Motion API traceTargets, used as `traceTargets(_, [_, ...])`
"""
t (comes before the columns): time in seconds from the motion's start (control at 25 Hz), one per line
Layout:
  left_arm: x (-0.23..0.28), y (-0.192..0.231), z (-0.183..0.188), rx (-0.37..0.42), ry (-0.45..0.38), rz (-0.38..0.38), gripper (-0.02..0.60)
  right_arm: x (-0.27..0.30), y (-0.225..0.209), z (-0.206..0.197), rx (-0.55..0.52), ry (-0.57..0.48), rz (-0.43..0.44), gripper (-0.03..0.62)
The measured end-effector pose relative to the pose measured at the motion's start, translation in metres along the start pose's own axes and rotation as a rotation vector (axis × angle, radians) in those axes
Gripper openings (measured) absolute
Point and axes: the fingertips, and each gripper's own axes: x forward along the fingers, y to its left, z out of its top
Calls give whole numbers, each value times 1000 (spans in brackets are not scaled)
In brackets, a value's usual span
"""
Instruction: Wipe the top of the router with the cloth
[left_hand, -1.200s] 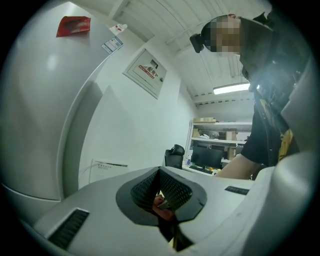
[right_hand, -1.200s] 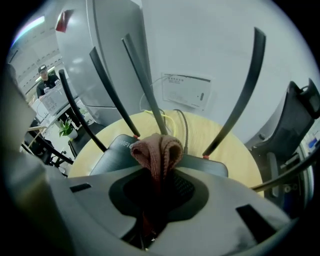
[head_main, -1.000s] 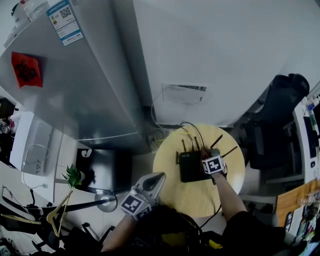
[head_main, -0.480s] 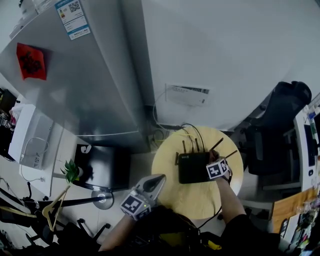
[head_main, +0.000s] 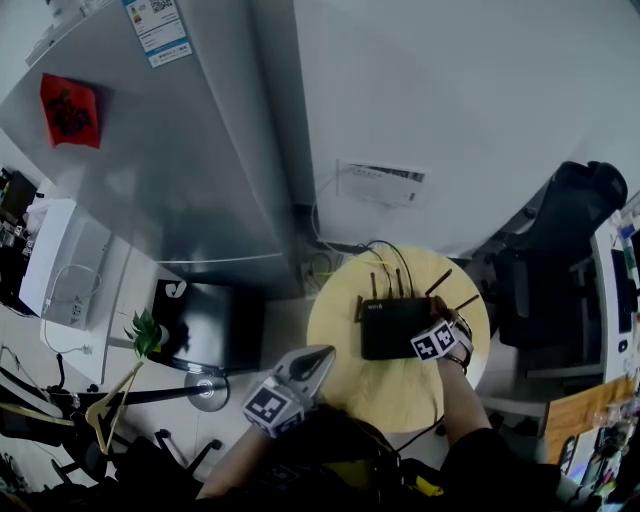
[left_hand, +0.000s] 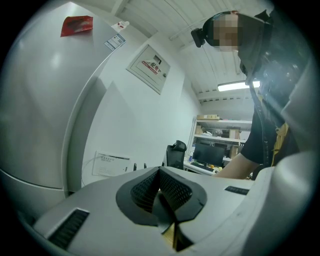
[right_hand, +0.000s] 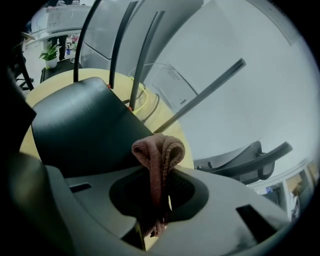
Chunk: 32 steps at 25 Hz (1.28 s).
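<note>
Pink cloth (right_hand: 159, 150) is pinched tight in the right claw (right_hand: 158, 186), at the black router's (head_main: 390, 328) right edge. Bare round worktop (head_main: 350, 378) lies in front. The left claw (left_hand: 161, 192), closed and empty, hangs at the worktop's left edge.

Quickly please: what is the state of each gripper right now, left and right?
Left gripper: closed, nothing between its jaws.
Right gripper: closed, holding the folded cloth.
</note>
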Motion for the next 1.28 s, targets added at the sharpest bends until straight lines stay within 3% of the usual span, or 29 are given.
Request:
traceTargets(0.12, [0, 0, 3, 6, -2, -6, 2, -9, -5, 5, 94, -21, 28, 64])
traceTargets(0.24, [0, 0, 4, 6, -13, -17, 2, -29, -12, 19, 186, -125, 50, 64])
traceTargets(0.32, [1, -1, 4, 0, -16, -25, 2, -35, -1, 24, 247, -213, 130, 64])
traceTargets(0.48, [4, -3, 5, -9, -24, -40, 2, -77, 37, 51, 361, -349, 458, 64])
traceTargets(0.64, [6, -3, 7, -11, -35, -48, 2, -120, 83, 84, 507, -373, 811, 64])
traceTargets(0.72, [5, -2, 6, -10, -34, -48, 2, -131, 106, 94, 553, -348, 924, 64])
traceTargets(1.04, [-4, 7, 4, -21, -38, -1, 2, -111, 177, 97, 509, -195, 1000, 64])
traceTargets(1.28, [-8, 12, 0, -35, -40, 29, 2, -77, 185, 79, 381, -114, 869, 64])
